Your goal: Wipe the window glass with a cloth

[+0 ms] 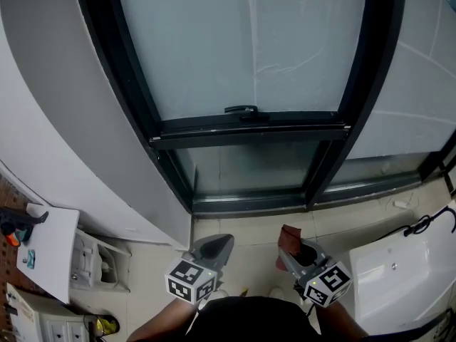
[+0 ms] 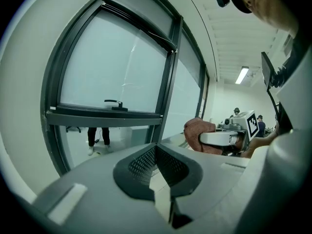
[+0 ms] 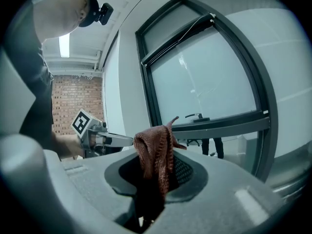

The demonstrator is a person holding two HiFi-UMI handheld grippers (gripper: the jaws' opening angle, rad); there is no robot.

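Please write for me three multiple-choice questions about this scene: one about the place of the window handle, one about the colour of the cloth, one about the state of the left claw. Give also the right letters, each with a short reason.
1. Where does the window handle sit?
A. on the frame's horizontal bar
B. on the floor tiles
C. on the side wall

2. What colour is the cloth?
A. blue
B. reddish brown
C. white

3. How is the left claw?
A. shut on the cloth
B. wide open
C. shut, with nothing in it

Answers:
1 A: the head view shows the handle lying on that bar.
2 B: the right claw grips the cloth in plain sight, and it is reddish brown.
3 C: its jaws meet with nothing between them, and the cloth is in the other claw.
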